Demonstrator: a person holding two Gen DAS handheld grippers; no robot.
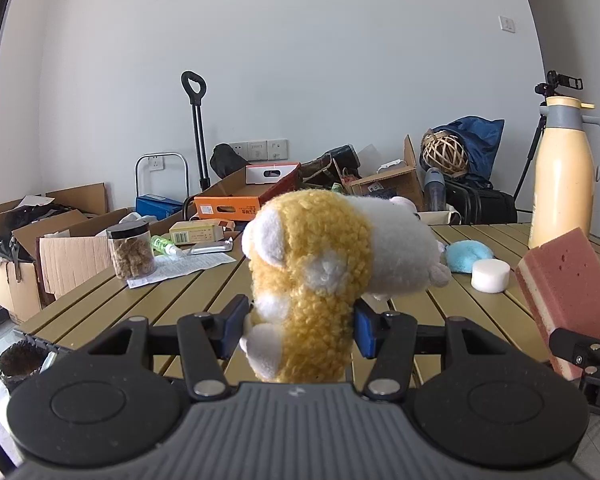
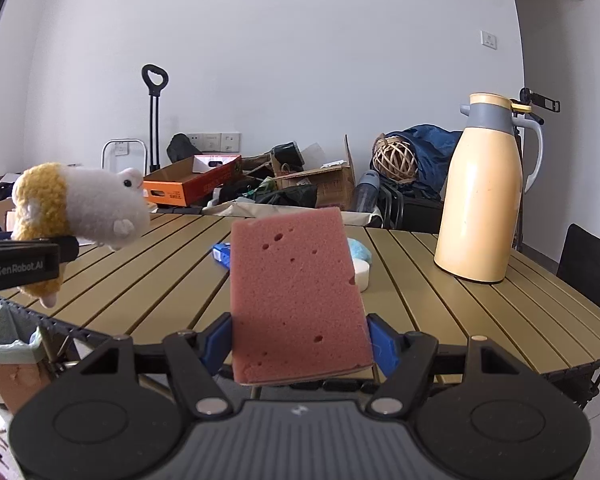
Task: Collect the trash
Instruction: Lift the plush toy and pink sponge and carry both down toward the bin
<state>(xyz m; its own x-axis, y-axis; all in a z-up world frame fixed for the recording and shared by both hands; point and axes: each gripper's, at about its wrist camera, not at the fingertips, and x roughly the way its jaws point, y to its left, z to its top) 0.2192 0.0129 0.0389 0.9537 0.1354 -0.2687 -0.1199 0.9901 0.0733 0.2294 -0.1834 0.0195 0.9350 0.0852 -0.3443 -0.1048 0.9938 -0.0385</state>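
1. Left wrist view: the left gripper (image 1: 300, 326) pinches a yellow-and-white plush toy (image 1: 324, 276), blue pads pressed into its yellow end, the toy held up above the near edge of the slatted table (image 1: 204, 292). Out on the table a clear jar with a black lid (image 1: 131, 249) stands on a printed paper sheet (image 1: 180, 266), with a small green bottle (image 1: 165, 246) lying just beside it. To the right lie a light blue sponge (image 1: 469, 255) and a white round puck (image 1: 490, 275), close together. A cream thermos jug (image 1: 564, 176) stands at the far right. The pink sponge block (image 1: 568, 296) juts in at the right edge, held clear of the table.

2. Right wrist view: the right gripper (image 2: 300, 346) clamps that pink sponge block (image 2: 296, 300), one blue pad on each side edge, the block standing tilted above the near table (image 2: 440, 300) edge. At left, the left gripper (image 2: 24, 266) holds the plush toy (image 2: 80, 208) aloft, white head end pointing right. A blue-and-white packet (image 2: 222, 254) lies behind the block, the cream thermos jug (image 2: 484, 192) stands to the right, and a bin with a pale green liner (image 2: 8, 340) sits below the table's left corner.
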